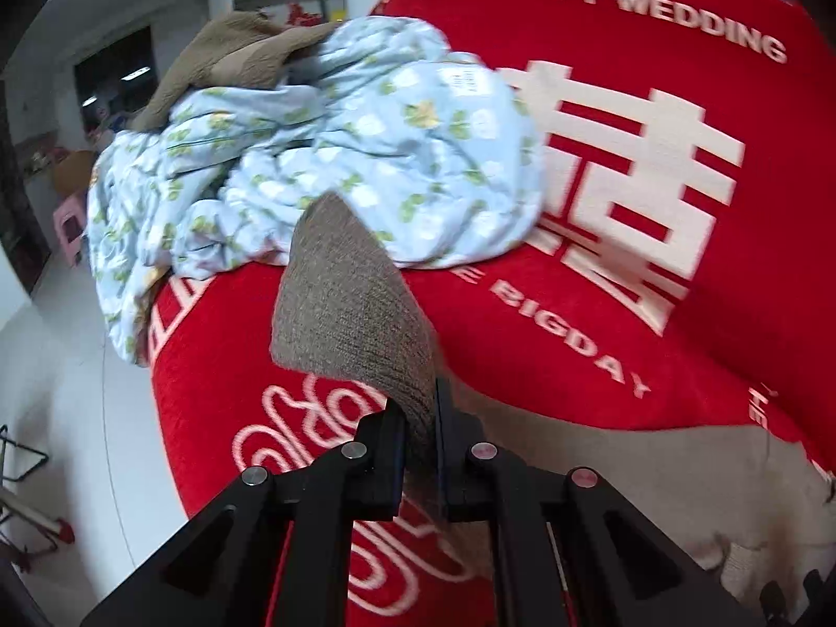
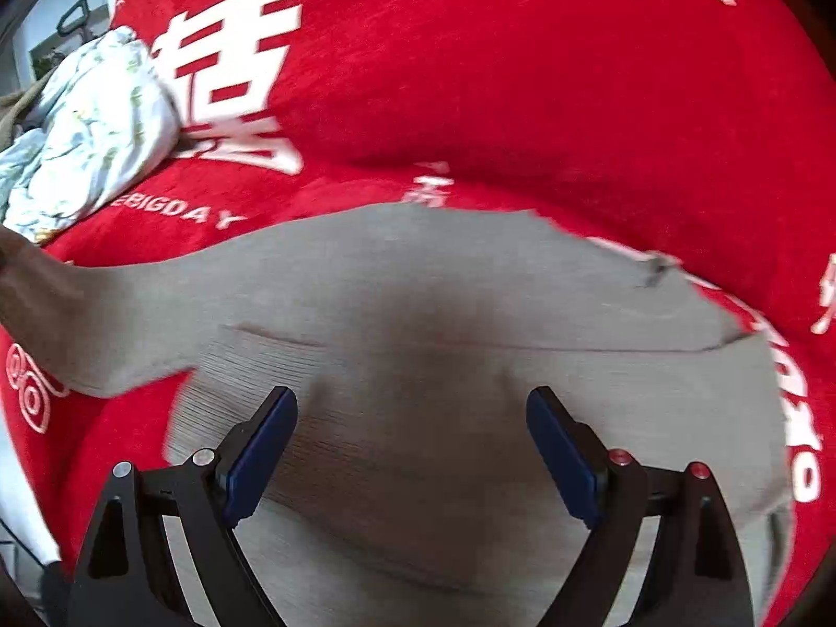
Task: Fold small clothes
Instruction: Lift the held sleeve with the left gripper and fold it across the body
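Black linkage arms and two narrow jaws fill the near edge of the left wrist view: left gripper (image 1: 420, 418), jaws drawn tight on a lifted flap of the grey knit garment (image 1: 355, 308). Flap stands up from the pinch, ribbed texture showing, tip pointing to the far side; the rest of the garment trails off to the near right, lying pale on the cloth.

Right gripper (image 2: 413, 407): jaws spread wide, blue pads (image 2: 261, 449) facing each other, nothing between them. It is just above or on the garment; contact cannot be told. Grey knit garment (image 2: 444, 303) here lies mostly flat across the near half of the view, one corner drawn up and away to the left edge.

Red cloth (image 1: 653, 313): covers the work surface under the garment; white double-happiness character (image 1: 627, 177), lettering "HAPPY WEDDING" on the far side, "BIGDAY" nearer.

Floral light-blue garment (image 1: 324, 157): crumpled heap on the far left of the red cloth, hanging partly over its left edge, well apart from the right gripper.

Brown garment (image 1: 235, 52): bunched beyond and against the floral heap.

Pink stool (image 1: 68, 227): on the floor, far left.
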Tool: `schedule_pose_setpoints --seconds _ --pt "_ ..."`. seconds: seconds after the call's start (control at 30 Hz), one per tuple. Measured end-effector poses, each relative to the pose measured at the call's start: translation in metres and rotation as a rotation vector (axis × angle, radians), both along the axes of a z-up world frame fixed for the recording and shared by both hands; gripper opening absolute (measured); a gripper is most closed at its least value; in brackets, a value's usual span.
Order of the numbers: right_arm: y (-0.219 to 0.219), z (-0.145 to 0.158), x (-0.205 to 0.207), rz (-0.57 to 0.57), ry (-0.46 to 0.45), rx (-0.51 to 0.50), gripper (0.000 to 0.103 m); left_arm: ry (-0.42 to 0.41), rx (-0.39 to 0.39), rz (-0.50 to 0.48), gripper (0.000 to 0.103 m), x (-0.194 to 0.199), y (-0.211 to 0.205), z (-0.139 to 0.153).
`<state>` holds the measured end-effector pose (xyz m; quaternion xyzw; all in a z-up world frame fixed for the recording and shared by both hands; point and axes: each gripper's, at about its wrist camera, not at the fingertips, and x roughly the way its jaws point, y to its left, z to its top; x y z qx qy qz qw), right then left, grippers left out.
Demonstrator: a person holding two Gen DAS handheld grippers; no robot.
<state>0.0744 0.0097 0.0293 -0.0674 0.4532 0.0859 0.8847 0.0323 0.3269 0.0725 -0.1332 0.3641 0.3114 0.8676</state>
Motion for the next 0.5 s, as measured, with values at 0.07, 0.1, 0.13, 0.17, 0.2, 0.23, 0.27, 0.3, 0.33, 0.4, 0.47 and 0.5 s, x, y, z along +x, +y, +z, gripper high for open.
schedule_pose_setpoints --seconds 0.07,0.1,0.13,0.17,0.2,0.23,0.27,0.3,0.33,0.4,0.47,0.5 --pt "-0.02 0.004 -0.007 -0.023 -0.016 -0.01 0.092 0.008 -0.014 -0.031 0.01 0.004 -0.015 0.001" --pt "-0.029 0.006 -0.009 -0.034 -0.021 -0.016 0.092 0.011 -0.017 -0.047 0.01 0.006 -0.022 0.003" --pt "-0.04 0.006 -0.013 -0.051 -0.021 -0.025 0.092 0.011 -0.018 -0.059 0.01 0.007 -0.029 0.004" --pt "-0.049 0.005 -0.015 -0.064 -0.018 -0.029 0.092 0.012 -0.012 -0.082 0.01 0.009 -0.042 0.006" --pt "-0.055 0.006 -0.016 -0.071 -0.018 -0.029 0.092 0.012 -0.006 -0.095 0.01 0.01 -0.049 0.007" --pt "-0.065 0.007 -0.019 -0.082 -0.02 -0.026 0.092 0.011 0.001 -0.112 0.01 0.011 -0.059 0.009" --pt "-0.072 0.007 -0.02 -0.089 -0.021 -0.028 0.092 0.01 0.009 -0.133 0.01 0.012 -0.071 0.012" --pt "-0.082 0.006 -0.021 -0.099 -0.021 -0.033 0.092 0.011 0.016 -0.15 0.01 0.013 -0.081 0.013" --pt "-0.09 0.005 -0.022 -0.11 -0.02 -0.036 0.092 0.013 0.022 -0.167 0.01 0.015 -0.09 0.015" --pt "-0.11 0.002 -0.019 -0.155 -0.008 -0.027 0.092 0.016 0.025 -0.201 0.01 0.016 -0.109 0.019" --pt "-0.136 -0.001 -0.013 -0.213 0.012 0.014 0.092 0.018 0.022 -0.231 0.01 0.017 -0.127 0.023" --pt "-0.148 -0.005 -0.008 -0.239 0.035 0.045 0.092 0.019 0.023 -0.244 0.01 0.017 -0.134 0.026"
